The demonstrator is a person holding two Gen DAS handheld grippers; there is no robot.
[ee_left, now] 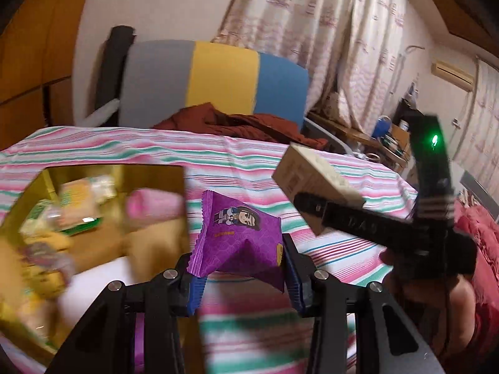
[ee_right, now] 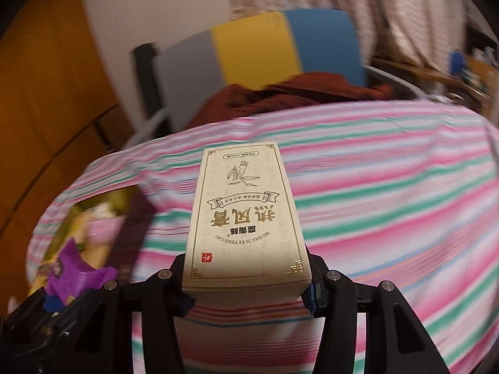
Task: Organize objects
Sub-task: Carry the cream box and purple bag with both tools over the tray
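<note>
- L claw (ee_left: 238,268) pinches purple packet (ee_left: 241,233) by its lower edge, held above striped bed (ee_left: 249,162), just right of gold box (ee_left: 149,174).
- R claw (ee_right: 248,293) clamps cream carton (ee_right: 246,215) by near end, also above the bed.
- Gold box already holds snacks; prob. both items headed there.

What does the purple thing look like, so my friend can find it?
Look over the big table with the pink, white and green striped cloth. Just right of the gold box full of snacks, the left gripper pinches a crinkly purple packet. It alone is purple, with a cartoon face, unlike the plain cream carton in the right gripper.
</note>
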